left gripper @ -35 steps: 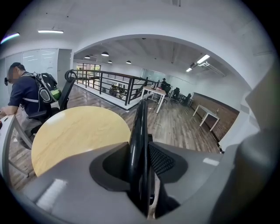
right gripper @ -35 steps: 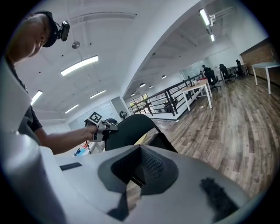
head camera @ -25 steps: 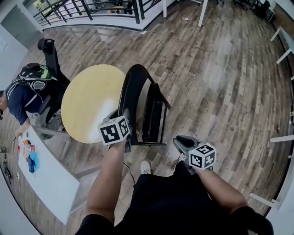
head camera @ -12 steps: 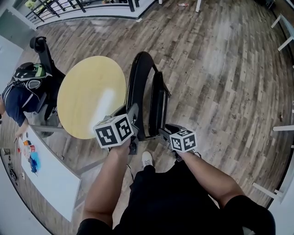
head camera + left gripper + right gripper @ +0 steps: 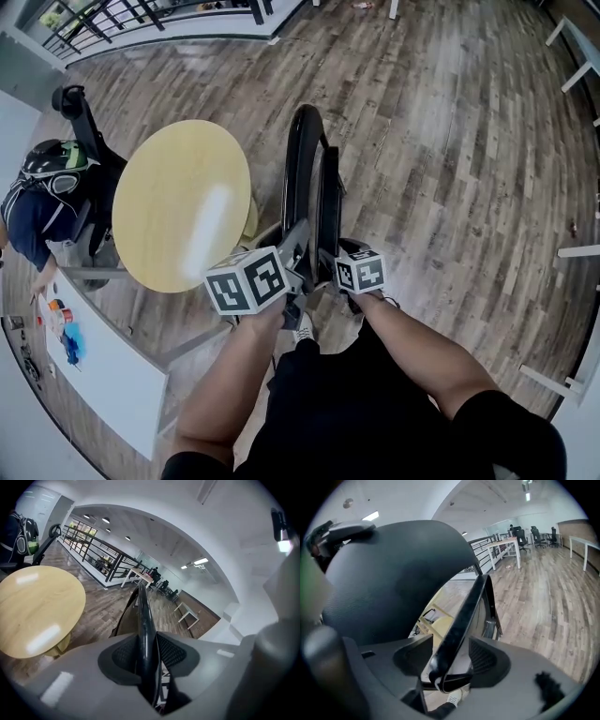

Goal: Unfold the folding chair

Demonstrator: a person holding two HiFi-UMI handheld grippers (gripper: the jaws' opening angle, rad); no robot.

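The chair (image 5: pixel 302 178) is glossy black. My left gripper (image 5: pixel 147 656) and right gripper (image 5: pixel 450 658) have pale grey fingers (image 5: pixel 75 677) with dark mesh-patterned pads (image 5: pixel 171 651), and cubes (image 5: pixel 246 279) of black squares on white. The round worktop (image 5: pixel 178 211) is pale yellow. The floor (image 5: pixel 450 141) shows streaky grey-brown planks. My shoe (image 5: pixel 302 325) is white, my clothes (image 5: pixel 328 403) black.

Bright even light, glare on the round table (image 5: pixel 178 206), fisheye-bent edges, left tool (image 5: pixel 147 656) softly blurred.
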